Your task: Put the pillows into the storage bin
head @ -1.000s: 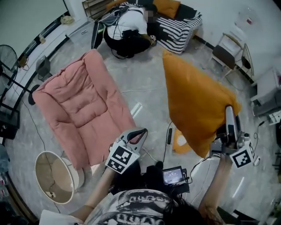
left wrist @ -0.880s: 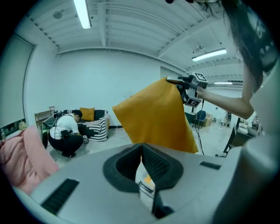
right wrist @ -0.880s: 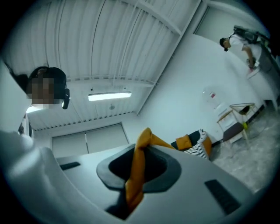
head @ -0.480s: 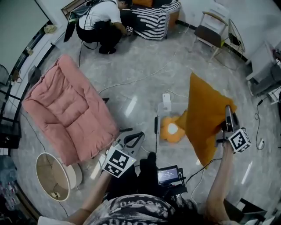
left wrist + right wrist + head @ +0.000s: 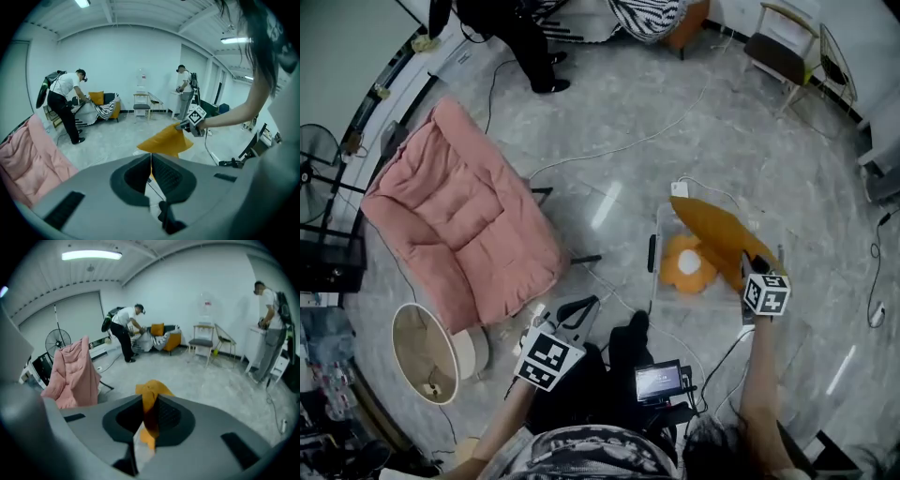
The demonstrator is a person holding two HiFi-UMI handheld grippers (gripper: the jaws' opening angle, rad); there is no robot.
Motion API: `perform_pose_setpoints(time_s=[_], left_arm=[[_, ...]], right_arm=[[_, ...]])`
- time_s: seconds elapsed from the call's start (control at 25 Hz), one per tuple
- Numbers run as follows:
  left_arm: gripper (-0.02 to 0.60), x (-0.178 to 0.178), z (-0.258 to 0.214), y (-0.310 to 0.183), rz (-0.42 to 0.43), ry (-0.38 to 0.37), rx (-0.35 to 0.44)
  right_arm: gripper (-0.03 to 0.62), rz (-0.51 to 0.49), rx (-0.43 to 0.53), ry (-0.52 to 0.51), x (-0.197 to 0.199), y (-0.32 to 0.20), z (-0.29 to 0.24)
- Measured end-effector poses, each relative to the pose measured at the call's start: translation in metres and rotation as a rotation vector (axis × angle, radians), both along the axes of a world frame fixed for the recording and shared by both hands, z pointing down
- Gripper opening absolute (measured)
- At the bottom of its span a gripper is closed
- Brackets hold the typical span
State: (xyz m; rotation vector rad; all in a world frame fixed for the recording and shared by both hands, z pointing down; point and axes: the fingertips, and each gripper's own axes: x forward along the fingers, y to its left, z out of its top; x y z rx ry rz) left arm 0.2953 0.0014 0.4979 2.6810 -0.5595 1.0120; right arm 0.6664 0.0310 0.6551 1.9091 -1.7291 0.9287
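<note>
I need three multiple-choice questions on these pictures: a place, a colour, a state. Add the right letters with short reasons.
1. Where is the pink cushion in the head view? A) left of the storage bin B) inside it C) in a gripper
2. What colour is the pillow that the right gripper holds? A) pink B) orange C) striped
3. How is the left gripper? A) wide open B) shut on a pillow C) shut, empty
Answers: A, it lies left of the bin; B, orange cloth sits between its jaws, which just opened slightly; C, its jaws meet on nothing.
</note>
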Motion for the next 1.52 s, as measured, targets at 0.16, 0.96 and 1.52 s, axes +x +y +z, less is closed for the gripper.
perform_pose_setpoints(time_s=[0.16,0.96,1.52], left_arm=[[0.013,-0.030,0.007,0.007,-0.093,-0.021,-0.033],[0.014,-0.173,-0.010,0.079,-0.462,0.092,0.010],[0.014,-0.347,-0.024,0.263,-0.732,0.144,0.088]], right_arm=[[0.040,-0.045,-0.163,-0.206,-0.075,0.024,0.087],[0.238,-0.267,-0.003,-0.297,-0.232,-0.009,-0.010],[0.233,-0.754,0.173,-0.376,-0.524,0.123,-0.141]])
